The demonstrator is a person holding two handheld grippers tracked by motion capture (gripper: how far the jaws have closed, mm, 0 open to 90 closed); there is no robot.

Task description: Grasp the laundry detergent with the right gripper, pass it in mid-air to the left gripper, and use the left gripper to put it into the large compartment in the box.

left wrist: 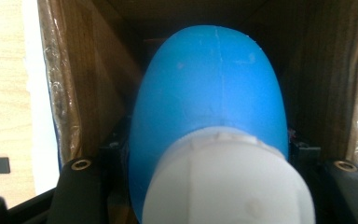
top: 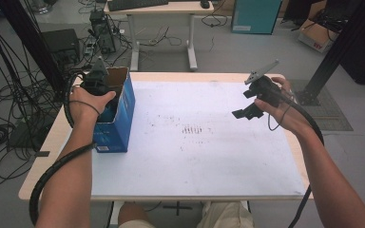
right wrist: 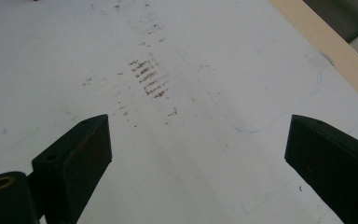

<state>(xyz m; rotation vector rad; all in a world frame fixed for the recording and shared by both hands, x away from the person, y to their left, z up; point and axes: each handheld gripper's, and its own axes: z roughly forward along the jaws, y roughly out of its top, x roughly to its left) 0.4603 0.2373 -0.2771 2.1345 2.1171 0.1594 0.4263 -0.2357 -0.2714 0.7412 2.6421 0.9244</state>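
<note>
An open blue cardboard box (top: 123,118) stands at the left edge of the white mat (top: 195,152). My left gripper (top: 102,90) reaches down into it from above. In the left gripper view its jaws (left wrist: 213,163) are shut on a blue bottle (left wrist: 209,93) with a white cap (left wrist: 228,182), which points down between the box's brown inner walls (left wrist: 88,93). My right gripper (top: 245,104) hovers over the right side of the mat. It is open (right wrist: 198,135) with nothing between its jaws, and marked mat (right wrist: 168,46) lies below.
The mat covers most of a wooden table (top: 43,156). Faint brown smudges (top: 192,129) mark its middle. Cables (top: 9,109) lie on the floor to the left, a desk (top: 161,9) stands beyond the table, and a black post (top: 332,52) rises at the right.
</note>
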